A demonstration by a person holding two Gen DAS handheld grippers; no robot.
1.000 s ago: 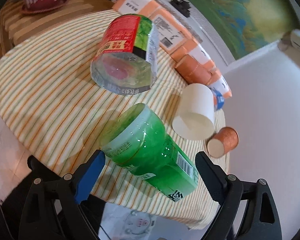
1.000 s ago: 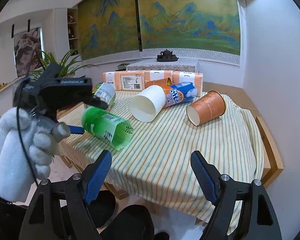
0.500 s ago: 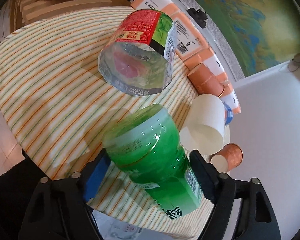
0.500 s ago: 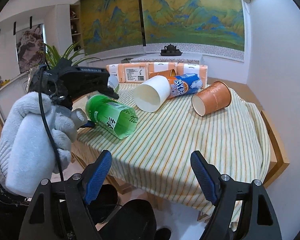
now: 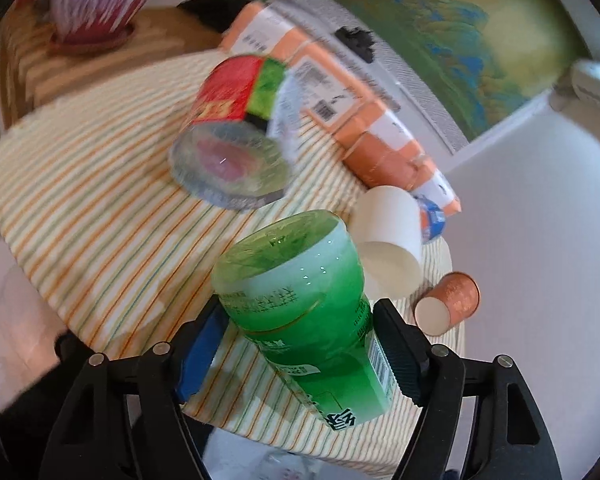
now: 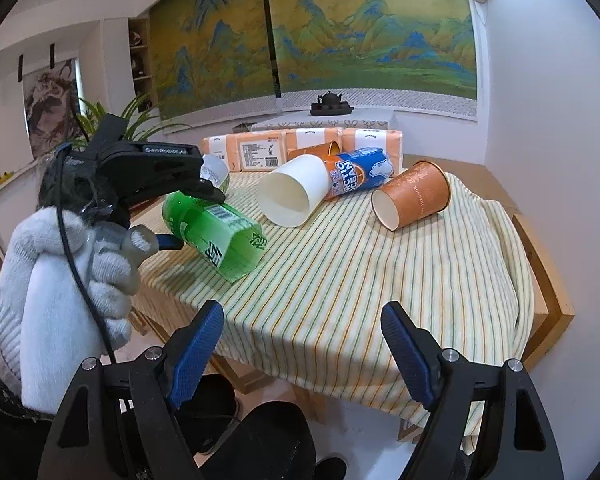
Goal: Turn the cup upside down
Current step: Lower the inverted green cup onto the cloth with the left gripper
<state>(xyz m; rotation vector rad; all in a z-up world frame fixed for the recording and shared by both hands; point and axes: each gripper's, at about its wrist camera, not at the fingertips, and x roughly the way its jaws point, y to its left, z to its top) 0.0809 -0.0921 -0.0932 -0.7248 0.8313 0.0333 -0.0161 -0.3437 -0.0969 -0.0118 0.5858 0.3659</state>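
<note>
My left gripper (image 5: 300, 344) is shut on a green translucent plastic cup (image 5: 300, 312) that is tilted on its side, lifted just off the striped tablecloth near the table's front corner. The same cup (image 6: 216, 232) shows in the right wrist view, held by the left gripper (image 6: 172, 216) in a white-gloved hand. My right gripper (image 6: 300, 344) is open and empty, below the table's front edge.
On the table (image 6: 400, 280) lie a white paper cup (image 6: 292, 190), a blue can (image 6: 360, 170), an orange paper cup (image 6: 414, 196) and a red-green labelled clear cup (image 5: 236, 128). Orange packages (image 6: 300, 148) line the back.
My left gripper has closed on the green cup and raised it off the cloth, tipping it. The right gripper has stayed open and nearly still.
</note>
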